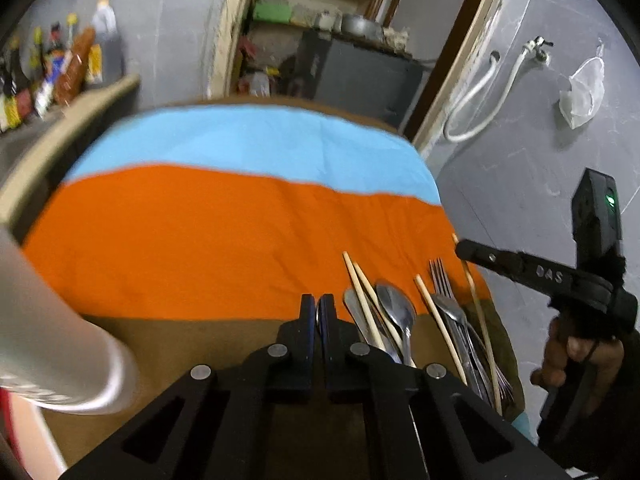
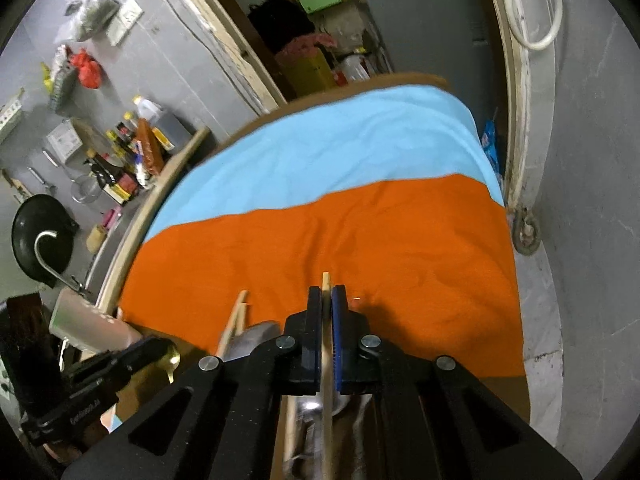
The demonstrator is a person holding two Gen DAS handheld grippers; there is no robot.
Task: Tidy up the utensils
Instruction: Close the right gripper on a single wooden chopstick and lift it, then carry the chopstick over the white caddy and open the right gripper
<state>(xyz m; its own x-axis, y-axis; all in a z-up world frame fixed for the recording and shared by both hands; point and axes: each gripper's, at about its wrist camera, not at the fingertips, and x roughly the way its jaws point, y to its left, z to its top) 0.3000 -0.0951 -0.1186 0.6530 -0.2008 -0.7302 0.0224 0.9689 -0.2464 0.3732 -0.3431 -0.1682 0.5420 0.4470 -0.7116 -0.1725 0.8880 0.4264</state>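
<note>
The right hand-held gripper [image 2: 327, 294] has its two fingers pressed nearly together on a single wooden chopstick [image 2: 326, 280], whose tip pokes out just past the fingertips, over the orange part of the cloth [image 2: 360, 232]. The left hand-held gripper [image 1: 318, 304] is closed down too, with something thin and metallic showing edge-on between its fingers; from its own camera I cannot tell what it is. The right wrist view shows a gold-coloured spoon bowl [image 2: 173, 356] at that gripper's tip, so my guess is a spoon.

Just to the right of the left gripper, the rest of the utensils [image 1: 424, 320] lie in one loose heap on the near edge of the tabletop [image 1: 192, 344]: steel spoons, forks and several more chopsticks, crossing one another. Ahead of both grippers the orange and blue cloth carries nothing sorted. To my eye the job is barely begun: two pieces lifted, none laid in groups, and the heap waiting.
</note>
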